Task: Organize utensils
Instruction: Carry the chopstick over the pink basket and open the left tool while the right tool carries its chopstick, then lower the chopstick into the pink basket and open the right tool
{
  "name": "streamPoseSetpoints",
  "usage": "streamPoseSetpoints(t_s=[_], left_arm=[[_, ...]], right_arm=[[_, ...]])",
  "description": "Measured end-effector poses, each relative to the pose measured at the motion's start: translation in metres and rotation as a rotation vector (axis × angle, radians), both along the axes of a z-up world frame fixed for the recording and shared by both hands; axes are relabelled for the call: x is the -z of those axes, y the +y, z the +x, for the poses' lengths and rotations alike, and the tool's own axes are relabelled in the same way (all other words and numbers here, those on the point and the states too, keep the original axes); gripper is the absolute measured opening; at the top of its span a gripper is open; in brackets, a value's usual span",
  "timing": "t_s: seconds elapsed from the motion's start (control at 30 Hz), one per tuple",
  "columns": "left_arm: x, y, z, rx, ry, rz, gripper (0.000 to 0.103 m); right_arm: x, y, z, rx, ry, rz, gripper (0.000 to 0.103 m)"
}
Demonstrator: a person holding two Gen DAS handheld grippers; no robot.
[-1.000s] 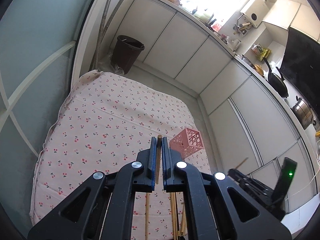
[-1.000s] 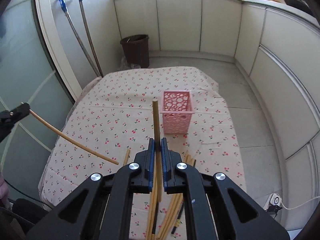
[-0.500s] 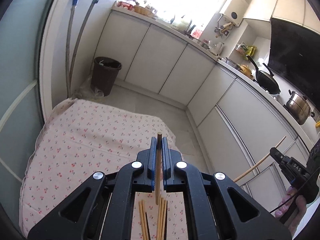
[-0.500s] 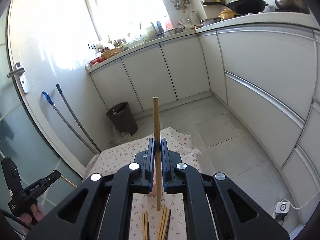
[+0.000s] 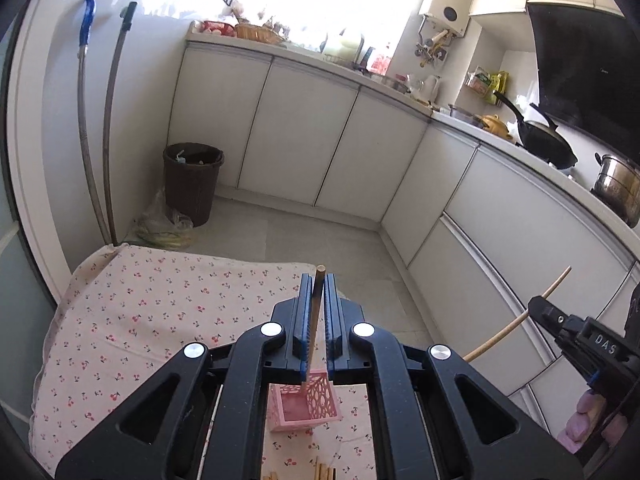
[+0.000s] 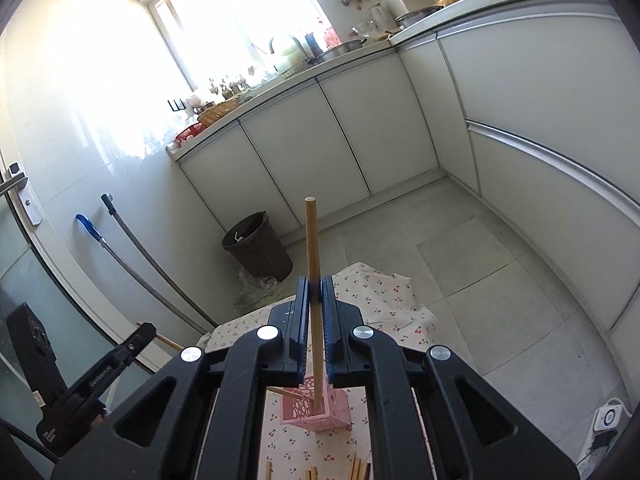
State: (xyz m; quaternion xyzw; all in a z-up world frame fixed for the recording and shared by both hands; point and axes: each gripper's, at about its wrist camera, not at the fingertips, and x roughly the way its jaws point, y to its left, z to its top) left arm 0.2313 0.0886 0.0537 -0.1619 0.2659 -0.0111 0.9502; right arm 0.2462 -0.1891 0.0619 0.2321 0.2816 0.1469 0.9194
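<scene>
Holding one chopstick each, both grippers now tipped upright over pink basket [image 6: 316,410], unlike second ago. Left gripper [image 5: 314,300] fingers pinch chopstick [image 5: 316,312]. Right gripper [image 6: 314,300] fingers pinch chopstick [image 6: 313,264], its low end at basket mouth. Drop-in looks close. Spare chopsticks [image 6: 356,468] lie at 6 o'clock on tabletop [image 5: 140,304].

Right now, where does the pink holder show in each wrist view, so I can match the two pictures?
Left wrist view: the pink holder sits at bottom centre on the cherry-print cloth, framed beneath the left tongs, its opening towards the camera.
Right wrist view: the pink holder sits at bottom centre beneath the right tongs, with a chopstick reaching down to it.
Shared landmark: the brown bin by the cabinets.
</scene>
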Motion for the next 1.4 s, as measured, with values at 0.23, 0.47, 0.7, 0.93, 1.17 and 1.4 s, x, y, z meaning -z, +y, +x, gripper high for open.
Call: streamPoseSetpoints(t_s=[0.23,0.47,0.7,0.93,1.17,1.4], left_arm=[[0.003,0.03,-0.016,-0.099,0.007,-0.101,0.045],[-0.021,0.062,-0.051,-0.185,-0.04,-0.155,0.058],[-0.016,0.076,-0.049,-0.19,-0.007,-0.153,0.059],[0.006,0.066,-0.035,-0.138,0.069,-0.109,0.059],[0.014,0.05,-0.035,-0.076,0.106,-0.098,0.065],[0.018,0.025,-0.042,-0.031,0.122,-0.029,0.073]], right_arm=[[0.011,0.013,0.007,-0.012,0.024,-0.015,0.007],[0.019,0.031,0.012,-0.003,0.029,-0.042,0.007],[0.036,0.058,0.03,-0.001,0.054,-0.042,0.007],[0.064,0.088,0.043,-0.071,0.12,-0.048,0.018],[0.053,0.098,0.015,-0.096,0.097,-0.151,0.032],[0.06,0.085,-0.016,-0.076,0.118,-0.196,0.05]])
